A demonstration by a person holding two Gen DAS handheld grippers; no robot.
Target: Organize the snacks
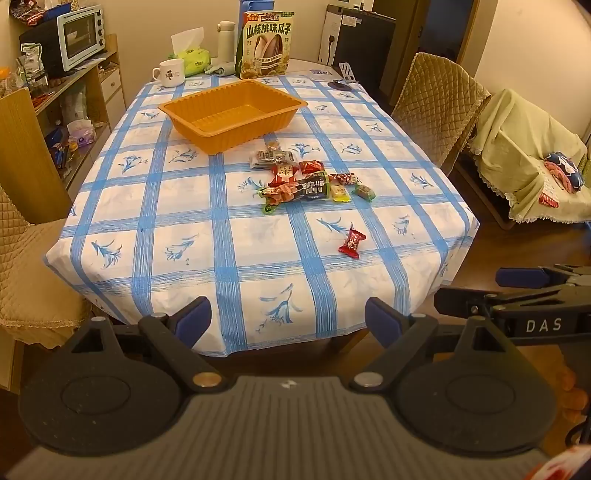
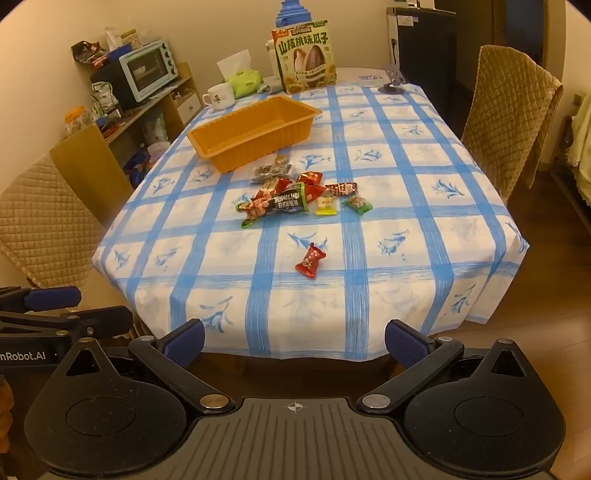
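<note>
Several wrapped snacks lie in a loose pile (image 1: 299,177) (image 2: 295,192) mid-table on the blue-checked cloth. A single red candy (image 1: 351,243) (image 2: 310,263) lies apart, nearer the front edge. An empty orange tray (image 1: 233,114) (image 2: 255,131) stands behind the pile. My left gripper (image 1: 288,321) hangs open before the table's front edge, nothing between its fingers. My right gripper (image 2: 294,341) is open too, also short of the table and empty. Each gripper shows at the side of the other's view.
At the back of the table stand a large seed packet (image 1: 266,44) (image 2: 306,57), a white mug (image 1: 169,73), a tissue pack (image 1: 192,55) and a white flask (image 1: 226,38). Quilted chairs (image 1: 439,110) (image 2: 44,221) flank the table. A shelf with a toaster oven (image 1: 79,35) is at left.
</note>
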